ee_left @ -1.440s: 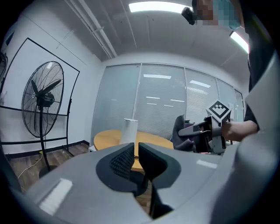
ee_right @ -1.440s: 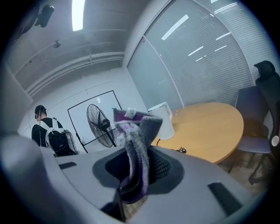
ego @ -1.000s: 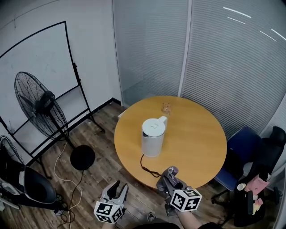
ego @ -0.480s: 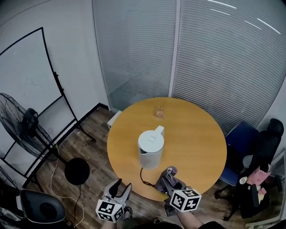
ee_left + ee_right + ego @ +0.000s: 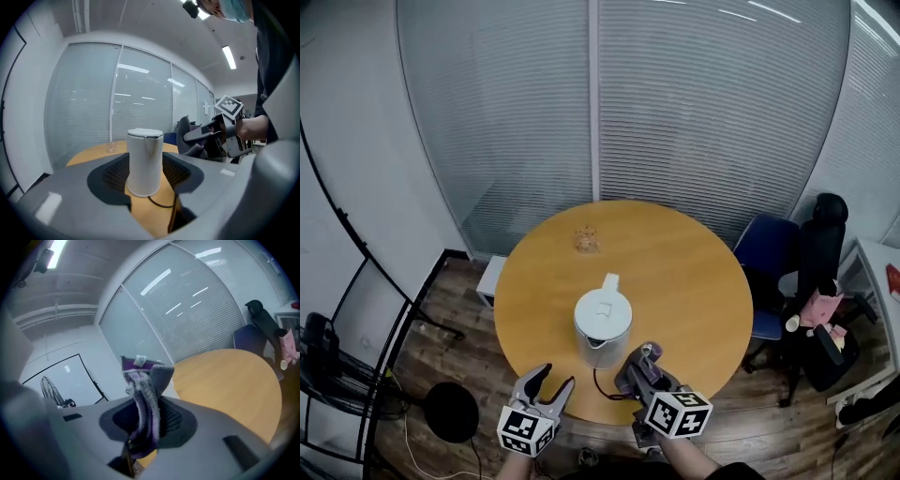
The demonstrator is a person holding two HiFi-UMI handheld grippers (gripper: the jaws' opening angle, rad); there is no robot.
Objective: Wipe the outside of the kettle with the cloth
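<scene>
Kettle [image 5: 602,328] upright on table [image 5: 703,272], untouched. Right gripper [image 5: 642,373] pinches purple cloth [image 5: 143,399] for wiping; left gripper [image 5: 553,377] empty, jaws opening, probably to steady kettle.

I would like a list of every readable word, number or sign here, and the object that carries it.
No words or numbers can be read.
White tag on the cloth: print too blurred.
Left marker cube and right marker cube: square patterns only, no letters.
Kettle: no legible print.

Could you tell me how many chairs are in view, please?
2: a blue chair at the table's right edge, a black chair just beyond it; others may be hidden.
</scene>
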